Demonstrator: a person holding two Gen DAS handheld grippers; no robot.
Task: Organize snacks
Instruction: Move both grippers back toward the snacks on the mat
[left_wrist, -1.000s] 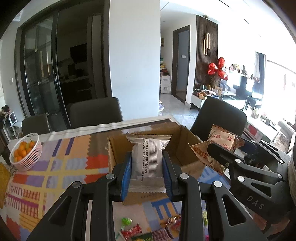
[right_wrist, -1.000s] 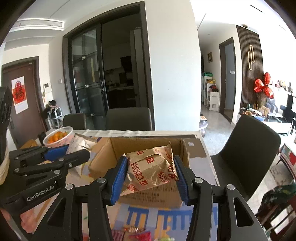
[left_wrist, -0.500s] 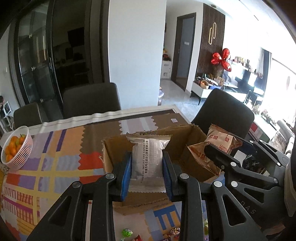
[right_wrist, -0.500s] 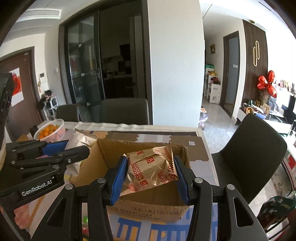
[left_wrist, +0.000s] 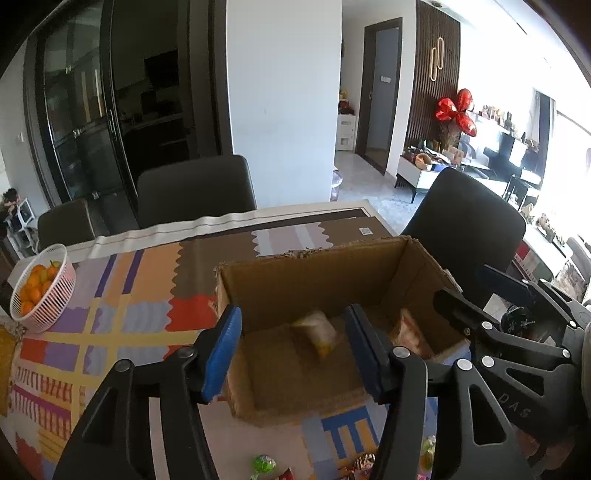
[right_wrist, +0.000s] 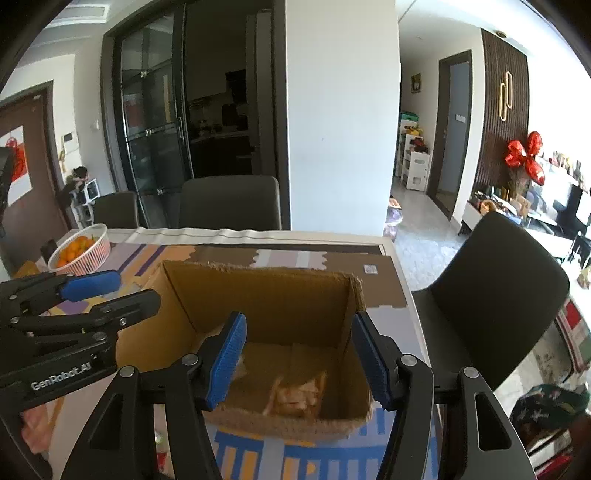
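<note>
Cardboard box (left_wrist: 295, 280) below both spread grippers | left gripper (left_wrist: 295, 354) | right gripper (right_wrist: 299, 360)

Right gripper (right_wrist: 299, 356): jaws spread, empty.
Cardboard box (right_wrist: 258, 291): beneath and beyond jaws.
Brown packet (right_wrist: 297, 397): blurred, inside the box between the jaws.

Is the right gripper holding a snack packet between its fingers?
No: the right gripper is open with nothing between its fingers, and the brown packet lies in the cardboard box.
</note>
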